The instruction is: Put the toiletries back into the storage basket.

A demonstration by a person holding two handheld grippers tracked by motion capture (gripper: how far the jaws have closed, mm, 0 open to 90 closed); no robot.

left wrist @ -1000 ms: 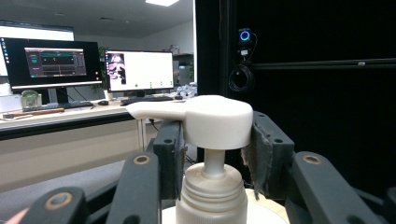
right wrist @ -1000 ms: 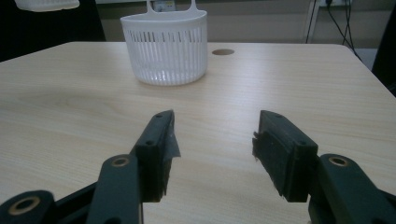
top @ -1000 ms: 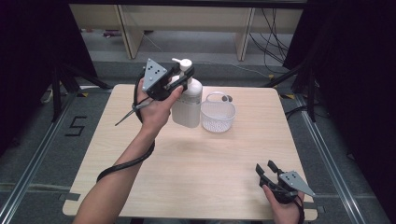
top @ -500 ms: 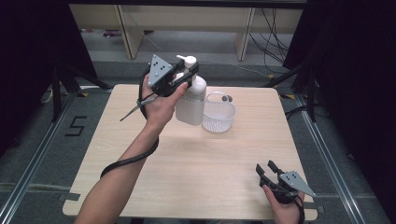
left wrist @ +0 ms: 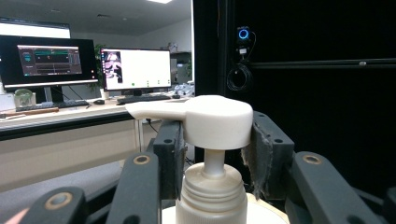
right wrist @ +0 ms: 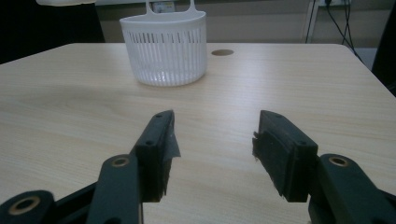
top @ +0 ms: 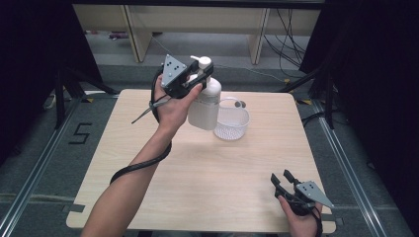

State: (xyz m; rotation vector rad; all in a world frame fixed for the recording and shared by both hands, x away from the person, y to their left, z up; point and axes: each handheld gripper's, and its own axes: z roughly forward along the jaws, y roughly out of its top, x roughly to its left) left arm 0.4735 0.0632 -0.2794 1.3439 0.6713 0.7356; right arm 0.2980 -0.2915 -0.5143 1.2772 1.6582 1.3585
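A white pump bottle [top: 204,104] hangs slightly tilted above the table [top: 197,187], just left of a white slotted basket [top: 232,123]. My left gripper [top: 197,76] is shut on the bottle's pump head [left wrist: 215,119], one pad on each side of it. In the right gripper view the basket [right wrist: 163,46] stands empty on the far half of the table, and the bottle's underside [right wrist: 65,2] floats at the top left. My right gripper [top: 282,178] rests near the table's front right corner, open, with nothing between its fingers [right wrist: 159,149].
A small round hole [top: 240,104] lies in the tabletop behind the basket. Shelving and cables stand beyond the far edge. Black curtains flank both sides. Bare wood stretches between the basket and my right gripper.
My left gripper has carried the bottle a little up and to the right, closer to the basket. The right gripper has kept still.
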